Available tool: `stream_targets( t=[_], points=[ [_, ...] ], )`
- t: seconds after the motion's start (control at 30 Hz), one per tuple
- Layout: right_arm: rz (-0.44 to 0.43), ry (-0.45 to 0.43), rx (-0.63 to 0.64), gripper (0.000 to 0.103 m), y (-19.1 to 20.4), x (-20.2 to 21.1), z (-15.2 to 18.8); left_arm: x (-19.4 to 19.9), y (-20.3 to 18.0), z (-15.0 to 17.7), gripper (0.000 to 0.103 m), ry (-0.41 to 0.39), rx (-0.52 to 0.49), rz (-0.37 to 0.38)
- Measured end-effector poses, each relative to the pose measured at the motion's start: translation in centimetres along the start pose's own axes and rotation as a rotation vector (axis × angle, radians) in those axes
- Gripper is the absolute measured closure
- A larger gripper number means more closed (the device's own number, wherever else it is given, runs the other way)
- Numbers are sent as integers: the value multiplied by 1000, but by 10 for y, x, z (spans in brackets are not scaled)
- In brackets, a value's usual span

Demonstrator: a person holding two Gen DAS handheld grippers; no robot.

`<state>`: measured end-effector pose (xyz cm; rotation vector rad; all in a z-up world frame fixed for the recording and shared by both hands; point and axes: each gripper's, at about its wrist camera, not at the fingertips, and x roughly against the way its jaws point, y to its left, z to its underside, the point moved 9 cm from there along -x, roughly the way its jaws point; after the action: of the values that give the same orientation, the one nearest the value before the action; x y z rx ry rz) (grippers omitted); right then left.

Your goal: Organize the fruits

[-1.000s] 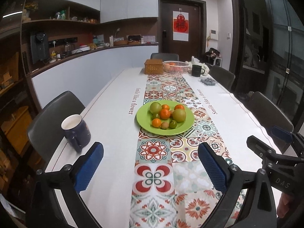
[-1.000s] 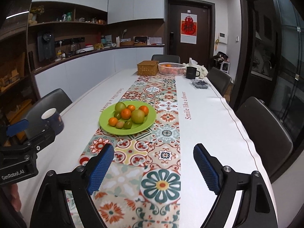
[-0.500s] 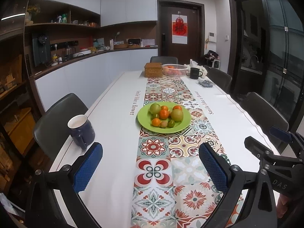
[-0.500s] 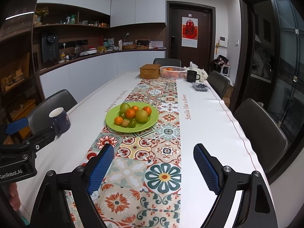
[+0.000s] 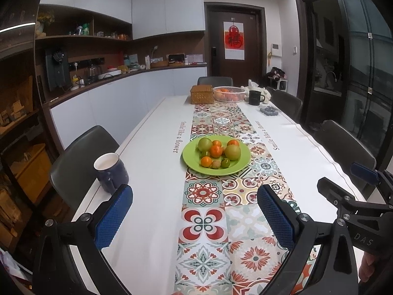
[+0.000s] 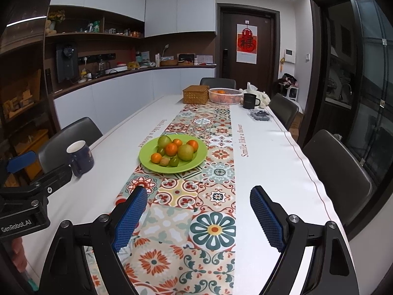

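My right gripper (image 6: pixel 196 217) hangs with its jaws wide and nothing between them, low over the near end of the desk (image 6: pixel 270 152). My left gripper (image 5: pixel 194 217) stands just as wide and just as empty. Neither touches anything.

The fruits sit heaped on the green plate (image 6: pixel 196 158), which lies ahead of both grippers on the patterned runner (image 6: pixel 181 221), well apart from either. From the right gripper the plate lies forward and a little to the left; from the left gripper it lies forward, almost dead centre. So I judge the left gripper the better lined up, though neither is clearly nearer.

On the plate, the small orange (image 6: pixel 156 157), a pale round fruit (image 6: pixel 164 162) and a small green one (image 6: pixel 174 161) face me along the near rim, with the larger green-yellow fruit (image 6: pixel 185 152) behind them. The fruits are round, so no axis to match.

Beyond the plate, at the desk's far end, a white basket (image 6: pixel 224 95) already holds something orange. It looks the likely destination.

A dark mug (image 5: pixel 111 172) stands left of the plate, close to my left gripper.
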<state>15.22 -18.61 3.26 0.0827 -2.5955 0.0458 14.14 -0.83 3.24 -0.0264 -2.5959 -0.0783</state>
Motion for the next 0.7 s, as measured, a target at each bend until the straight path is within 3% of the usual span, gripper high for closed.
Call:
stream_targets(
  t=[0.7],
  points=[
    [-4, 12, -6, 17, 3, -3, 5, 0, 1, -1, 0, 2, 1, -4]
  ],
)
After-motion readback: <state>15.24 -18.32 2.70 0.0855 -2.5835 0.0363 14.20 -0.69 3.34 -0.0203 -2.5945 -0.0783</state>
